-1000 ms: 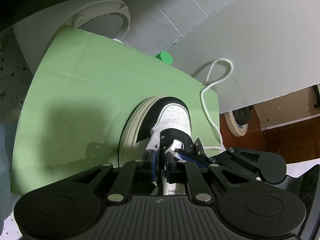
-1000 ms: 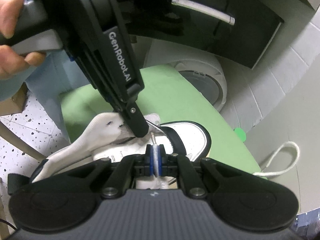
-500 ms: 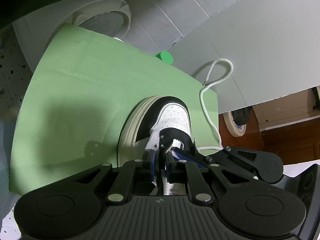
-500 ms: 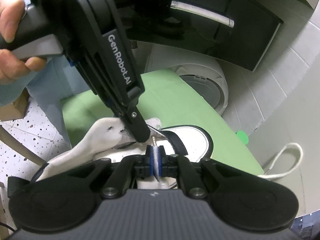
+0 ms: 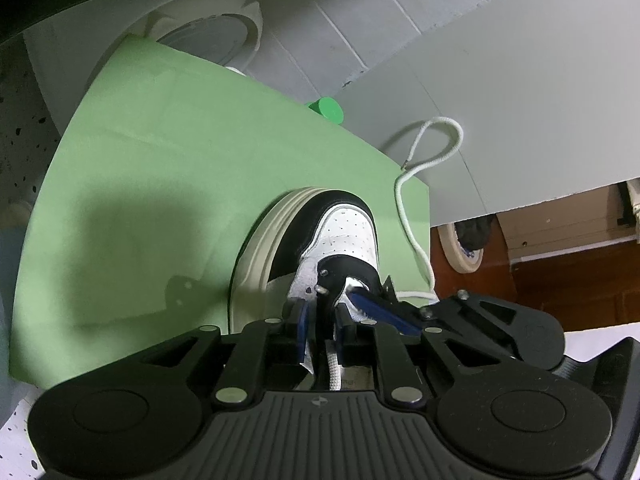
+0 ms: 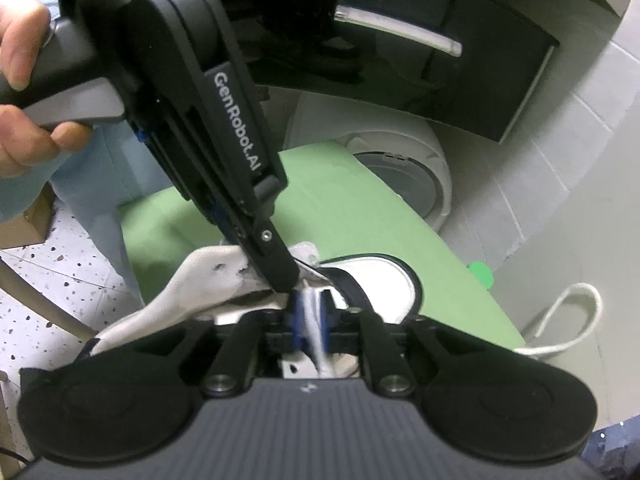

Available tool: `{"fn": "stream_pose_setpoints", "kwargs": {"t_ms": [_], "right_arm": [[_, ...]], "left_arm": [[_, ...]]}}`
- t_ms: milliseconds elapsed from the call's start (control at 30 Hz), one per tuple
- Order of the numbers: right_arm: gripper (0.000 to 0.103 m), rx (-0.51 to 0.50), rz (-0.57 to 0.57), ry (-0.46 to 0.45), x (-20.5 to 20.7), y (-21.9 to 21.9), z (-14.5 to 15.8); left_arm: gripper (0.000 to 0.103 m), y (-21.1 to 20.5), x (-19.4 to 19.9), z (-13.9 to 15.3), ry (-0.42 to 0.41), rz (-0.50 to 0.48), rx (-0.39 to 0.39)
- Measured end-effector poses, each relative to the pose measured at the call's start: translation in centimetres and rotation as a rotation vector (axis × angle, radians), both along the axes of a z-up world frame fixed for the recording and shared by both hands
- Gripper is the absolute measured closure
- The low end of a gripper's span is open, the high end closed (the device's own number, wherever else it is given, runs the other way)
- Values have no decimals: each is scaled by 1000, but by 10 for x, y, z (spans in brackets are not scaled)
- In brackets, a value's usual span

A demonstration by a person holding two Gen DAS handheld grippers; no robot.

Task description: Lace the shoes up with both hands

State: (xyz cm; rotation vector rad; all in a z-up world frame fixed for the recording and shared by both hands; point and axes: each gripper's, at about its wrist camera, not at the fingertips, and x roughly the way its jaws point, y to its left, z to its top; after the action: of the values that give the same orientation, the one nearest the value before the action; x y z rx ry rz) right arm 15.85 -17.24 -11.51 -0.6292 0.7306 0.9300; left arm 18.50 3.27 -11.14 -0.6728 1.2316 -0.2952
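Pinching: white lace [image 6: 316,328] clamped by right gripper [image 6: 310,312] | left gripper [image 5: 320,320] closed on shoe [image 5: 344,236] eyelet flap | green mat [image 5: 160,184] under shoe

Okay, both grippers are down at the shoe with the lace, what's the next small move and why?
Probably draw the right gripper back, pulling the lace it pinches through. Slack lies looped beyond the shoe, while the left gripper pins the eyelet flap.

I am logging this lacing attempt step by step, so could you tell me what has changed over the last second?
Little moved. The right gripper, which pinched only the lace's metal tip, now holds the white lace itself. The left gripper stays clamped on the eyelet flap of the shoe. The loose loop of lace and green mat are unchanged.
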Motion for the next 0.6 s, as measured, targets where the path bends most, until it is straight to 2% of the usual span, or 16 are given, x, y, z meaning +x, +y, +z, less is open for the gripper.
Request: {"fn": "stream_pose_setpoints", "kwargs": {"t_ms": [133, 267, 467, 600], "right_arm": [[88, 7, -12, 21, 0, -4, 3], [97, 5, -36, 40, 6, -2, 2], [98, -11, -26, 23, 5, 7, -3], [98, 22, -33, 36, 7, 4, -3]], "left_arm": [[88, 0, 0, 0, 2, 1, -4], [88, -3, 2, -2, -1, 0, 0], [87, -2, 3, -3, 5, 8, -7], [88, 3, 2, -3, 17, 21, -29]]}}
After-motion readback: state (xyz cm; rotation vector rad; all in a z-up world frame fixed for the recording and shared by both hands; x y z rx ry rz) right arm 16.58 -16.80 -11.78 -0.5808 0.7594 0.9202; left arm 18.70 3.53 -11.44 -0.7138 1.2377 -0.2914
